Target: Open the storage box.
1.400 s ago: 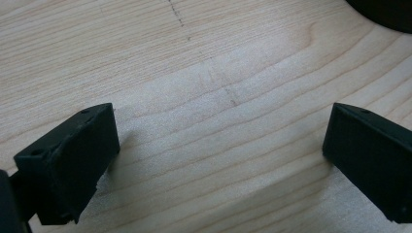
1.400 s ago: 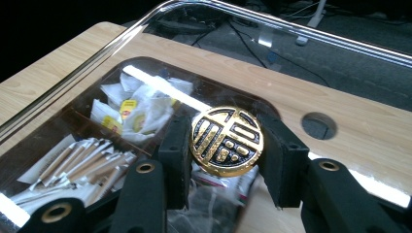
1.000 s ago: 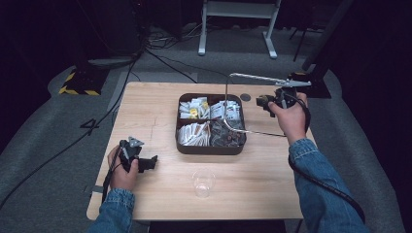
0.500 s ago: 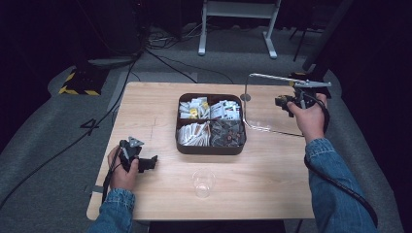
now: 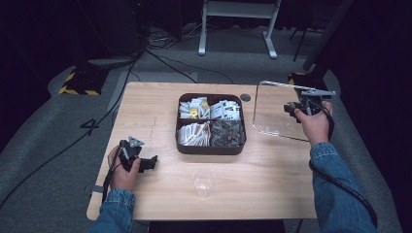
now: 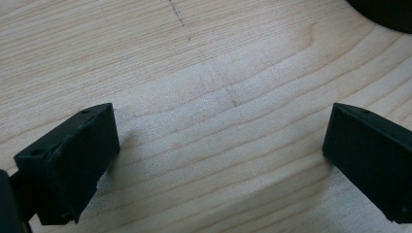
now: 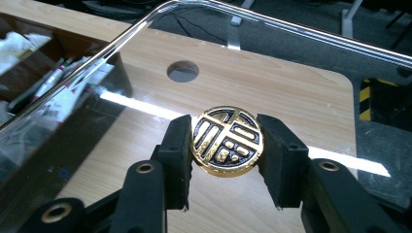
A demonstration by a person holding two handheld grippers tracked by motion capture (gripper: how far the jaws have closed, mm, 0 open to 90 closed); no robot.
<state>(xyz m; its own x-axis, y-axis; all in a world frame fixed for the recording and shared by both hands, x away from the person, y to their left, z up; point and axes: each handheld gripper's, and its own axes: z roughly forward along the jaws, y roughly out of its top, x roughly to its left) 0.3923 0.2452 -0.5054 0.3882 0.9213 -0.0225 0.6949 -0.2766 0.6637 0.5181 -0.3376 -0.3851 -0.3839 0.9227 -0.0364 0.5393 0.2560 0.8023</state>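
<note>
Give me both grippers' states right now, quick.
Left gripper: open, empty, low over the light wooden table.
Right gripper: shut on the round gold-and-black knob of the clear rectangular lid, held off the dark compartment box.

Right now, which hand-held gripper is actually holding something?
The right hand-held gripper: its jaws clamp the round gold knob of the clear lid. The left is open.

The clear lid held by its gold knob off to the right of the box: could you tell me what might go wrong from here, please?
1. The right gripper grips just the round gold knob, so the clear lid could swing or slip.
2. The lid hangs partly past the table edge; dropped, it might hit the floor.
3. Swung back, it could hit the box.
</note>
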